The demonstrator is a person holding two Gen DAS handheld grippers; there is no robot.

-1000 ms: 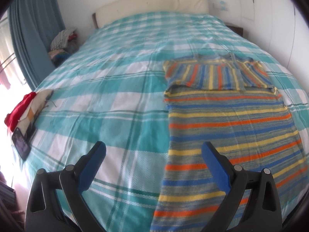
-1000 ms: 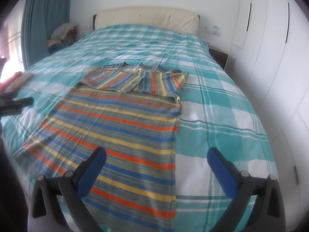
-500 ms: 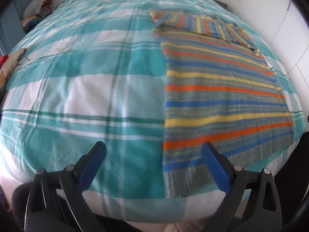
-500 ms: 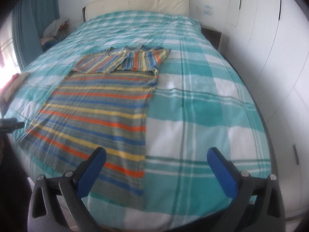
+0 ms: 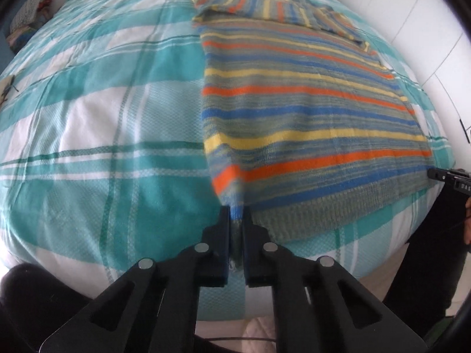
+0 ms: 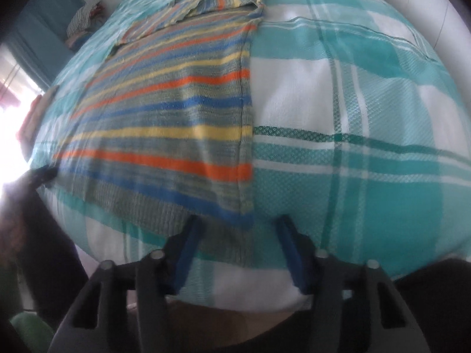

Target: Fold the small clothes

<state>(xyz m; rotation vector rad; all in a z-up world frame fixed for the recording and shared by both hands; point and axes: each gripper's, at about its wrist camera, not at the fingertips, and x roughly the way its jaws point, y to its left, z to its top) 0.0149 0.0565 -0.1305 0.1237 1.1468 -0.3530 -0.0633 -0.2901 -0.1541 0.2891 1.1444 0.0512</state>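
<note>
Striped sweater (image 5: 309, 111) flat on bed (image 5: 103, 117), sleeves folded in. Left tongs (image 5: 235, 214) pinched on its near-left hem corner. Right tongs (image 6: 235, 226) spread wide over near-right hem corner

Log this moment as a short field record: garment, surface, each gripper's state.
garment: striped sweater, spread flat, sleeves folded in at the far end
surface: teal and white plaid bedcover
left gripper: shut on the sweater's near left hem corner
right gripper: open, fingers straddling the near right hem corner, not yet clamped
background: pile of clothes beside the bed's far left
</note>
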